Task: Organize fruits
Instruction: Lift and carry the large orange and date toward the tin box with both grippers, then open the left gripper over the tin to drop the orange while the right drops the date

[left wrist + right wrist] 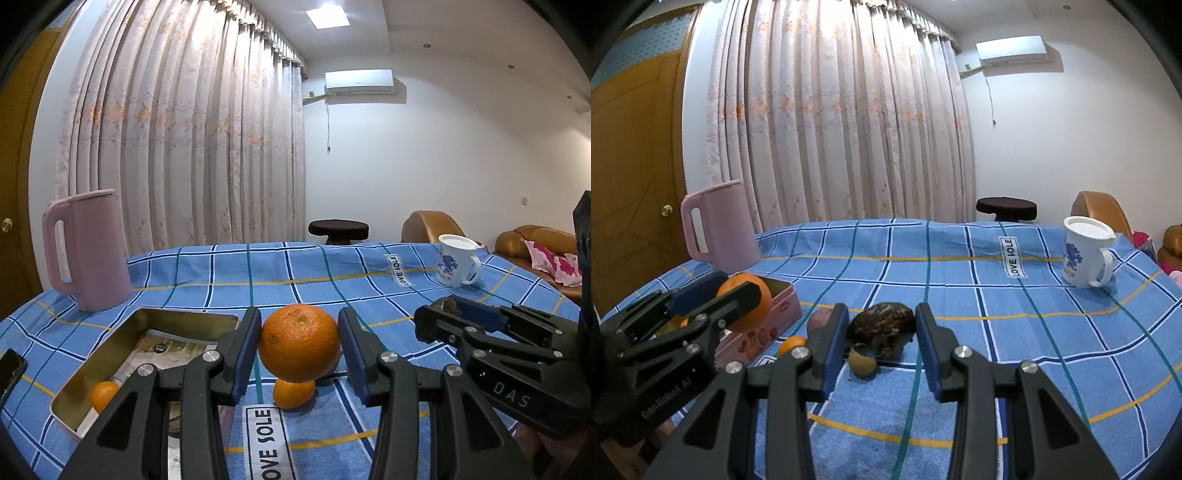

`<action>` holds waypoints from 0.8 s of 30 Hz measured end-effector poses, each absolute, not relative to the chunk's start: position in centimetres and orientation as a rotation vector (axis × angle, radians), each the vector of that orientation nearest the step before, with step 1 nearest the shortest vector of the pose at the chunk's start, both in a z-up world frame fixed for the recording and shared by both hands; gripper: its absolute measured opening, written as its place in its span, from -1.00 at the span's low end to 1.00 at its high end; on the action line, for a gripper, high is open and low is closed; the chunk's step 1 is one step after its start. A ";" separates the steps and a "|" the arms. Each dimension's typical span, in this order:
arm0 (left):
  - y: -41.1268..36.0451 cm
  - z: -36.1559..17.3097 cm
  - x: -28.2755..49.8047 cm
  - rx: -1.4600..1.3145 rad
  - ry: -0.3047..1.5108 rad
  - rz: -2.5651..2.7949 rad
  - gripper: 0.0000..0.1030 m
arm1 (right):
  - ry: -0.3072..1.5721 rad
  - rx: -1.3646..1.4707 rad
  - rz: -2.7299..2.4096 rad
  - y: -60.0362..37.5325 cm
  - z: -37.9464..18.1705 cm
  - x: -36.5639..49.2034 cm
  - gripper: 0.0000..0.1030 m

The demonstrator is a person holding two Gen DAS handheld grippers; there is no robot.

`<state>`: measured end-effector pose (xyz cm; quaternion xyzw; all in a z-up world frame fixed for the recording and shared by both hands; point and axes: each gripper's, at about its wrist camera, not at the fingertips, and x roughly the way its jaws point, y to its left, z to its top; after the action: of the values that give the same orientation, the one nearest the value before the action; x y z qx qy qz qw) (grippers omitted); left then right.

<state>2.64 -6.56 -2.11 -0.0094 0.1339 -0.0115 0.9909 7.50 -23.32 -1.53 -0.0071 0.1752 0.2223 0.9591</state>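
left tongs (300, 349) pinching orange (299, 343) | right tongs (882, 341) pinching dark fruit (882, 326)

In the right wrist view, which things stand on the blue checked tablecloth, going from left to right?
Pink plastic kettle → pink rectangular tin box → dark mottled brown fruit held in the right claw → white mug with blue print.

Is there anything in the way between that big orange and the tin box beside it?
Nothing visible. The left gripper holds the big orange above the cloth, and the open tin lies just to its left with only bare tablecloth between. One small orange already sits inside.
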 end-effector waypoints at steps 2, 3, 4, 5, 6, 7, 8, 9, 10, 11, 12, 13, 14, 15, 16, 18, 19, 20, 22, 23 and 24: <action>-6.4 -2.1 2.7 -0.019 0.275 -0.026 -0.12 | 0.358 -0.017 0.453 -23.2 -1.6 7.6 -0.22; -6.4 -2.1 2.8 -0.018 0.279 -0.029 -0.12 | 0.360 -0.018 0.454 -23.1 -1.5 7.6 -0.22; -6.3 -2.1 2.8 -0.019 0.282 -0.030 -0.12 | 0.363 -0.020 0.455 -23.0 -1.6 7.7 -0.22; -6.1 -2.1 2.9 -0.022 0.287 -0.028 -0.12 | 0.364 -0.021 0.456 -22.9 -1.6 7.7 -0.22; -5.8 -2.1 2.9 -0.025 0.292 -0.026 -0.12 | 0.367 -0.022 0.460 -22.8 -1.5 7.8 -0.22; -5.5 -2.1 2.9 -0.029 0.296 -0.022 -0.12 | 0.369 -0.021 0.463 -22.6 -1.5 7.8 -0.22; -5.1 -2.0 2.9 -0.036 0.298 -0.015 -0.12 | 0.374 -0.020 0.471 -22.3 -1.4 7.9 -0.22; -4.8 -1.9 2.8 -0.039 0.299 -0.009 -0.12 | 0.375 -0.023 0.478 -22.1 -1.4 7.9 -0.22; -4.3 -1.8 2.8 -0.045 0.298 0.002 -0.12 | 0.374 -0.027 0.481 -21.9 -1.3 7.8 -0.22; -3.7 -1.6 2.7 -0.050 0.300 0.016 -0.12 | 0.372 -0.031 0.490 -21.4 -1.1 7.8 -0.22; -3.1 -1.5 2.7 -0.056 0.304 0.032 -0.12 | 0.371 -0.032 0.498 -21.1 -1.0 7.8 -0.22; -2.6 -1.4 2.6 -0.062 0.307 0.042 -0.12 | 0.369 -0.033 0.511 -20.6 -0.7 7.8 -0.22; -1.9 -1.3 2.6 -0.066 0.313 0.057 -0.12 | 0.366 -0.034 0.523 -20.2 -0.5 7.7 -0.22; -1.2 -1.2 2.6 -0.068 0.322 0.072 -0.12 | 0.365 -0.037 0.536 -19.7 -0.3 7.7 -0.22; -0.7 -1.1 2.7 -0.068 0.330 0.083 -0.12 | 0.364 -0.039 0.552 -19.1 0.0 7.7 -0.22; 0.7 -1.0 2.6 -0.071 0.340 0.110 -0.12 | 0.364 -0.042 0.585 -17.8 0.5 7.8 -0.22; 1.2 -0.9 2.6 -0.067 0.346 0.120 -0.12 | 0.362 -0.045 0.600 -17.2 0.6 7.8 -0.22; 1.8 -0.9 2.6 -0.065 0.353 0.133 -0.12 | 0.361 -0.047 0.613 -16.7 0.8 7.8 -0.22; 3.0 -0.9 2.7 -0.063 0.368 0.152 -0.12 | 0.366 -0.044 0.657 -15.1 1.1 7.9 -0.22; 3.6 -1.0 2.8 -0.066 0.380 0.161 -0.12 | 0.370 -0.043 0.673 -14.5 1.1 8.0 -0.22; 4.3 -1.1 2.8 -0.073 0.390 0.170 -0.12 | 0.374 -0.045 0.693 -13.6 1.2 8.0 -0.22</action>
<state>2.84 4.31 -1.08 -0.0360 0.1937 0.0843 0.9768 8.01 -13.62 1.16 -0.0218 0.1822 0.3378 0.9232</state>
